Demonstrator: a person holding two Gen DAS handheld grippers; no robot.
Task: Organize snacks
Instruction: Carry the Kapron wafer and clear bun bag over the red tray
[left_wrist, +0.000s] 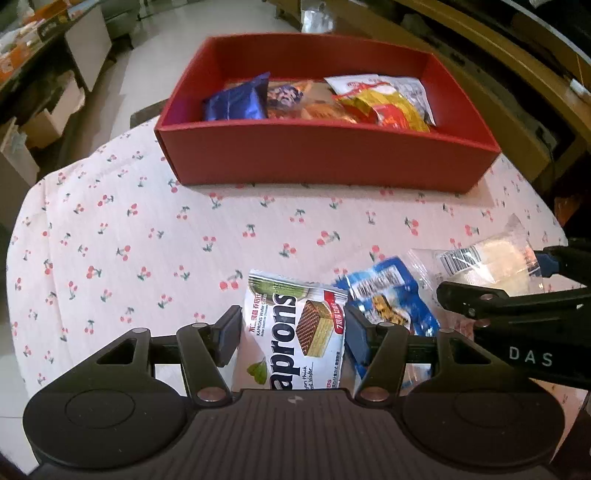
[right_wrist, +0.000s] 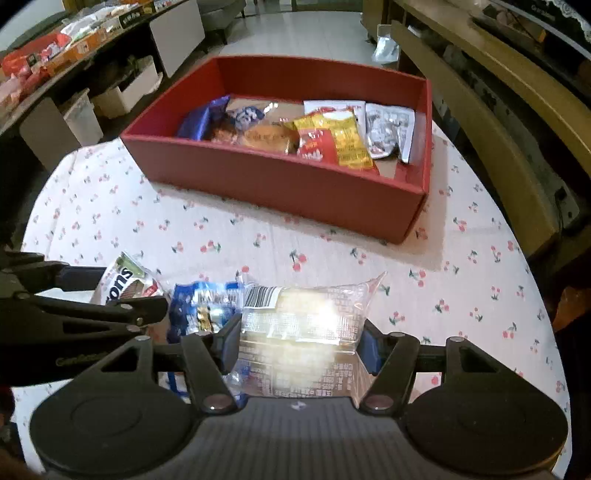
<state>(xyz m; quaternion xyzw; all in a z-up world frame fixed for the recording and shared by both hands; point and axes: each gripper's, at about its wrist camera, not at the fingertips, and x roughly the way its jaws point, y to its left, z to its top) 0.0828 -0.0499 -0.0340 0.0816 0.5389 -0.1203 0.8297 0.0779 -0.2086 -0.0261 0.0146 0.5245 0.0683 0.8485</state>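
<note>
Presently both grippers are closed on packets, low in their own frames, over the cherry-print tablecloth (left_wrist: 147, 229).

Left wrist view: the left gripper (left_wrist: 291, 334) has its pads pressed on either side of the white wafer packet (left_wrist: 295, 332), lettering running up the frame. Jaws about packet-wide — a narrow hold. Just right of it lies the blue snack packet (left_wrist: 391, 295) on the cloth, its left edge touching or slightly under the wafer packet; I cannot tell which. At the right edge of the frame the right gripper's black fingers enter, with the clear packet (left_wrist: 491, 262) between them.

Right wrist view: the right gripper (right_wrist: 299, 341) grips the clear packet (right_wrist: 303, 332) by its two sides — barcode at upper left of the packet, strong glare across its middle, contents pale and hard to make out. The blue snack packet (right_wrist: 199, 306) sits just left of it, partly behind the left finger. The left gripper comes in from the left edge, holding the wafer packet (right_wrist: 125, 284).

The red box (left_wrist: 325, 162) stands at the top centre of both views, well apart from the grippers. Inside it, left to right: a dark blue packet (left_wrist: 236, 103), an orange-brown packet (left_wrist: 306, 103), a yellow-red packet (left_wrist: 391, 110), a white-grey packet (left_wrist: 413, 92).
</note>
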